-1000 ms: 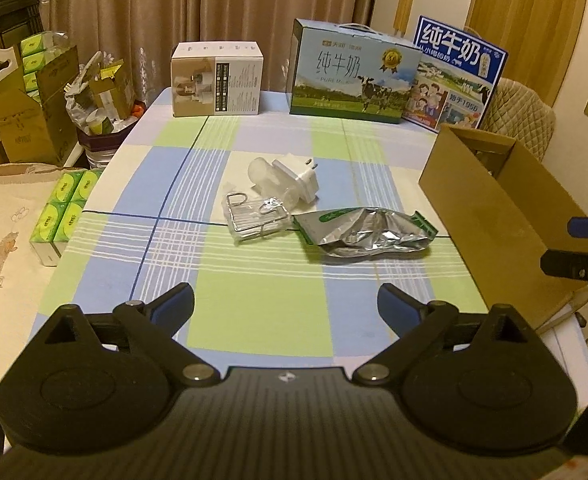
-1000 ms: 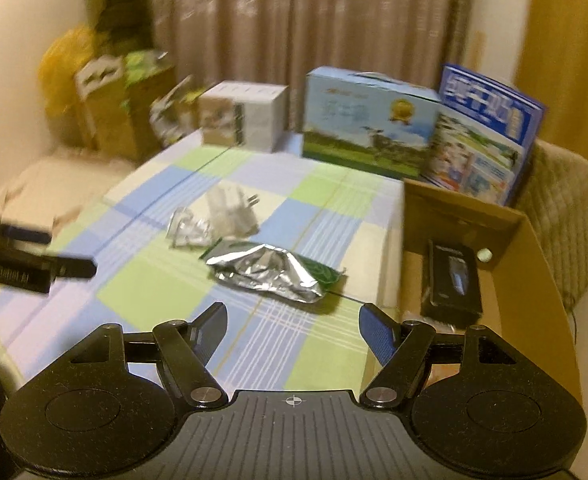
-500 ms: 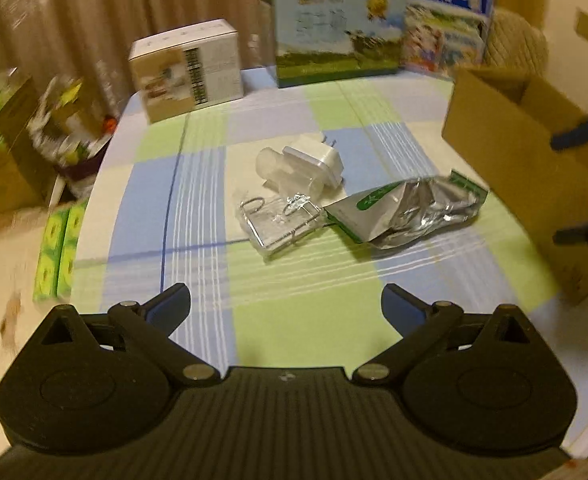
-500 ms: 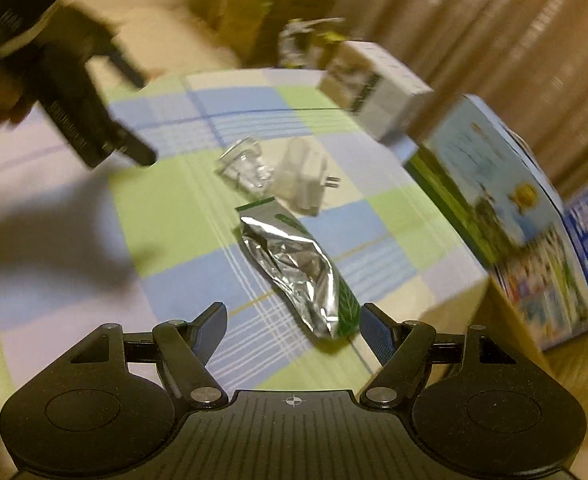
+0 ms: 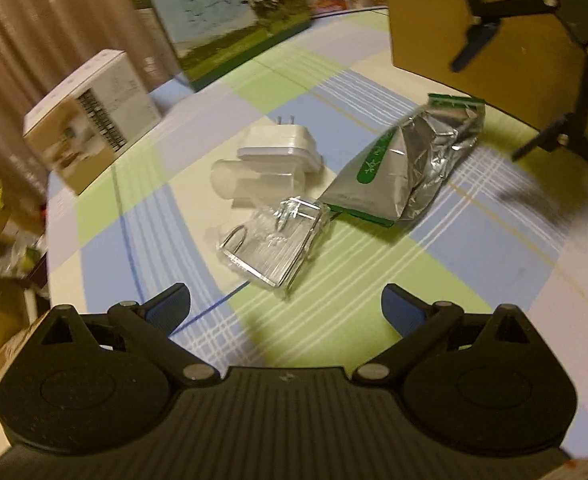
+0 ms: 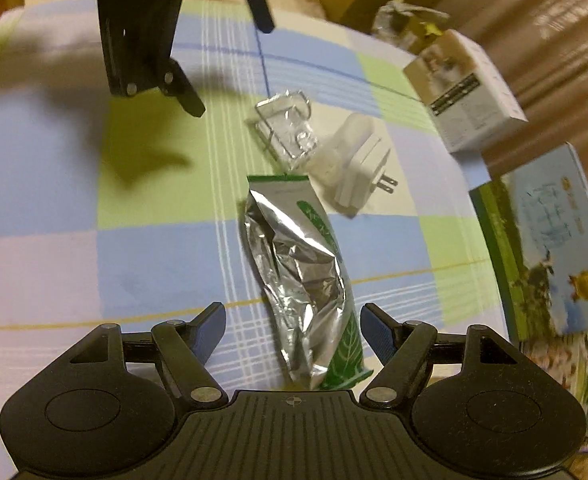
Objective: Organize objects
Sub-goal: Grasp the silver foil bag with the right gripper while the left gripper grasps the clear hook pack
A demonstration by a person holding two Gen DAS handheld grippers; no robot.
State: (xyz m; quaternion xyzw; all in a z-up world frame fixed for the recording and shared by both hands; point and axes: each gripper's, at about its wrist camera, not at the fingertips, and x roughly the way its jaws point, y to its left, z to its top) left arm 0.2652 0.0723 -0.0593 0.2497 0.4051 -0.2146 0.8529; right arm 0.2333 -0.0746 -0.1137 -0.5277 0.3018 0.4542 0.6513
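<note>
While poised above checked blue-green tablecloth, left gripper spread wide, empty, right gripper wide apart, straddling crumpled silver-green foil pouch, ungripped, beside white plug adapter.

Brown curtains behind checked table

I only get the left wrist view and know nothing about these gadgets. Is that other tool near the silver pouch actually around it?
Observer: Yes. In the right wrist view the silver pouch has its end between the right tool's open fingers, not pinched.
Operator: What's printed on that end?
Observer: A green leaf.
Operator: And my tool?
Observer: The left tool hangs above the cloth, apart from the wire rack.
</note>
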